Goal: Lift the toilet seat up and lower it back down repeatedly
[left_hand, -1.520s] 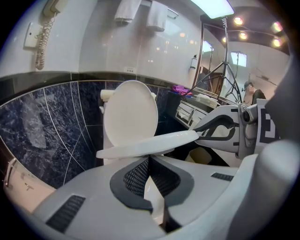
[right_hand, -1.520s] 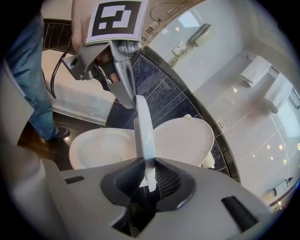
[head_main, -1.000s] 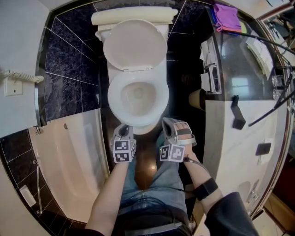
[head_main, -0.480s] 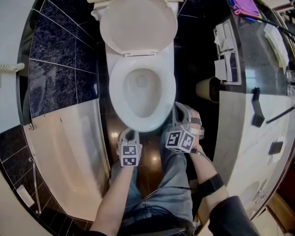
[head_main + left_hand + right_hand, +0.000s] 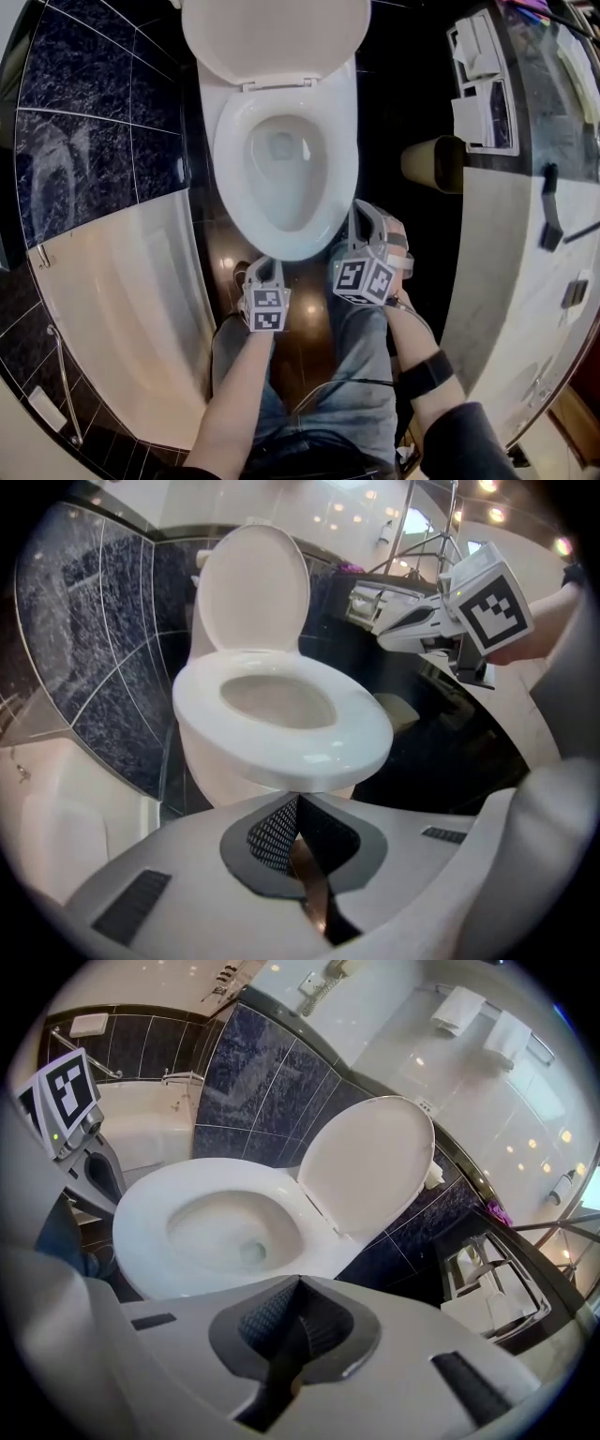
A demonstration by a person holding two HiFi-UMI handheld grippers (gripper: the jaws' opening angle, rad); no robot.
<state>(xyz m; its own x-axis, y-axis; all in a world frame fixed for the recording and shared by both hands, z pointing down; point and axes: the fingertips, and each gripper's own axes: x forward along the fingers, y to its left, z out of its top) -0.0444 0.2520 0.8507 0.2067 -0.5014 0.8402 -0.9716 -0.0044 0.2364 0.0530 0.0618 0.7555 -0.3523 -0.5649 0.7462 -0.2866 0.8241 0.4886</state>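
While both forearms [image 5: 230, 412] are stretched forward and downward from the body, the left tool [image 5: 247, 270] and the right tool [image 5: 360, 212] are held side by side and tilted steeply downward, the right one reaching slightly farther ahead. The left tool's jaws are seen pressed together at their tips with nothing between them, and the right tool's jaws are likewise closed and empty. The toilet seat [image 5: 286, 246] lies flat on the bowl just ahead of both tools, its front rim directly beyond the left tool's tips and untouched. The lid [image 5: 277, 33] stands raised farther ahead.
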